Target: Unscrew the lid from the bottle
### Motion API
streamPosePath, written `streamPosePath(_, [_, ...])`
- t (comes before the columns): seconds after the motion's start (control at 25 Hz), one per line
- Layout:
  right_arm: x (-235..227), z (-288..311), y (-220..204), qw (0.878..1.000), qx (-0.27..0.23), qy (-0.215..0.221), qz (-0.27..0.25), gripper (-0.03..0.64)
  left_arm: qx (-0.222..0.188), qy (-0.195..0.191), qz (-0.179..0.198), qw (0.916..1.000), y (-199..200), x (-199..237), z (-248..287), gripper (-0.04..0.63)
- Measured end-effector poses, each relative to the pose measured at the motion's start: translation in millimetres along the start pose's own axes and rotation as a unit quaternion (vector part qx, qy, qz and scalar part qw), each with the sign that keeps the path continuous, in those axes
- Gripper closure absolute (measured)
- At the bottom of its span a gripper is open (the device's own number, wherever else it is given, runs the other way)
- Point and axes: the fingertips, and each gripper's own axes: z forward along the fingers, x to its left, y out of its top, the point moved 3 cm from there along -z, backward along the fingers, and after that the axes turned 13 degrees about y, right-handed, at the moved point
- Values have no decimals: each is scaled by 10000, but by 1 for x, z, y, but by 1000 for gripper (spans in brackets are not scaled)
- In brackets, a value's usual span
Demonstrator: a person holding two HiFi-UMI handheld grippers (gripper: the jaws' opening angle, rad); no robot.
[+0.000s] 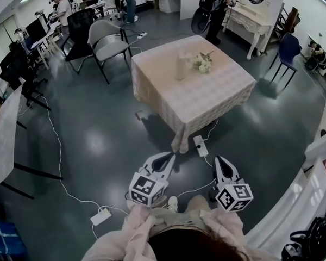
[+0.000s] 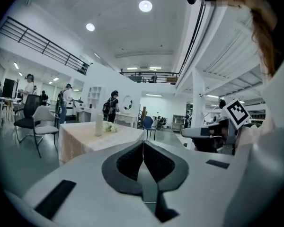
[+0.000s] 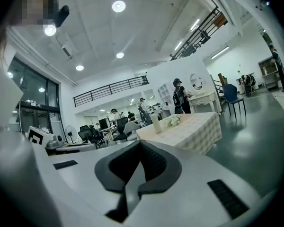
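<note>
A pale bottle [image 1: 180, 67] stands upright on a square table with a checked cloth [image 1: 206, 99], beside a small bunch of white flowers [image 1: 201, 62]. Its lid cannot be made out at this distance. Both grippers hang low over the floor close to the person's body, well short of the table. My left gripper [image 1: 167, 156] is shut with nothing in it, and so is my right gripper [image 1: 220, 161]. In the left gripper view the shut jaws [image 2: 143, 143] point toward the bottle [image 2: 99, 124]. The right gripper view shows its shut jaws [image 3: 141, 143] and the bottle [image 3: 155, 124] far off.
A power strip [image 1: 200, 145] and cables lie on the floor between me and the table; another strip [image 1: 101, 216] lies at the lower left. Grey chairs [image 1: 106, 42] stand behind the table on the left, a blue chair [image 1: 288, 50] and a white dresser [image 1: 252, 18] on the right. Several people stand at the back.
</note>
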Motion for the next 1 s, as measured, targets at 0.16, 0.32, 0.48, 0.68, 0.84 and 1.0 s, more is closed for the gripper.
streamPosePath(0.16, [-24,35,5,9999,4,-71,109,604,53,-34,19,10000,3,23,34,568])
streamPosePath(0.32, [-56,78,7,9998,84,-30,159,604,191,29,21,9998,-2,47,76,568])
streamPosePath(0.48, [-99,126,13,9997,121,27,227,604,283,52,14,9996,-3,68,133,568])
streamPosePath(0.68, [-163,197,38,9991,268,205,240,604,248,326,-82,9991,20,104,227,568])
streamPosePath(0.84, [-219,260,60,9980,394,434,234,604,209,501,-126,9984,37,132,304,568])
streamPosePath(1.0, [-262,315,83,9958,502,758,100,604,125,733,-145,9971,51,155,366,568])
